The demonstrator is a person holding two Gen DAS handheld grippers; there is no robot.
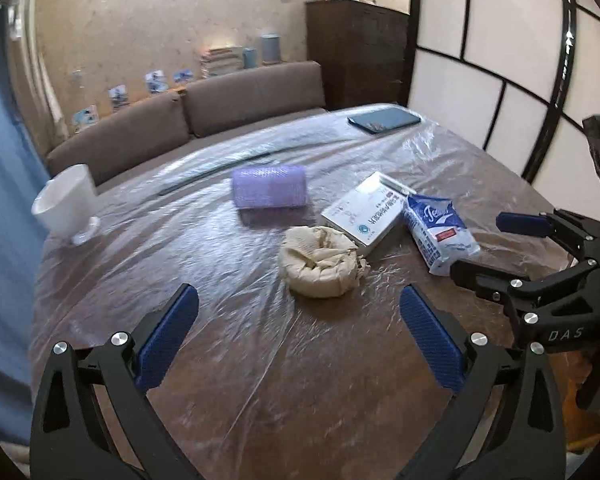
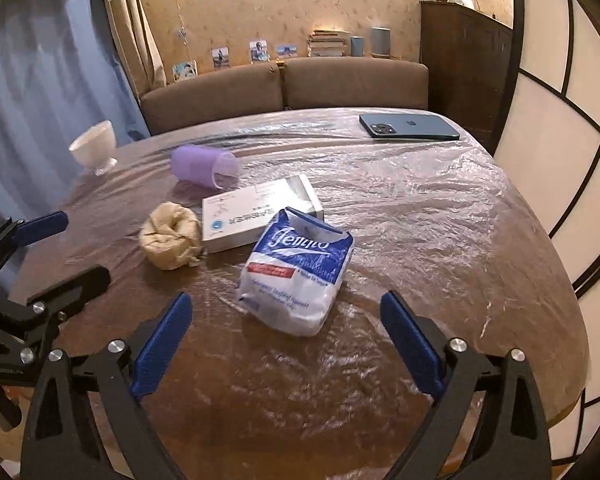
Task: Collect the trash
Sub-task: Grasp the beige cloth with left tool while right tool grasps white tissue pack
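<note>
Nearby, both claws gape empty; crumpled paper (image 1: 320, 262), box (image 1: 366, 212), tissue pack (image 2: 297, 272) crowd together.

Small print on white box (image 2: 255, 216) too small to read, far corner of box hidden behind tissue pack (image 2: 300, 268), left view motion-blurred around purple cup (image 1: 268, 187), desk (image 2: 440, 240) near edge cut off, right claw (image 1: 496, 248) body cropped at frame edge.

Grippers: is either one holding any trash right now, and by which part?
Nothing is held. The left gripper and right gripper are both open above the table, short of the crumpled paper wad and tissue pack.
</note>
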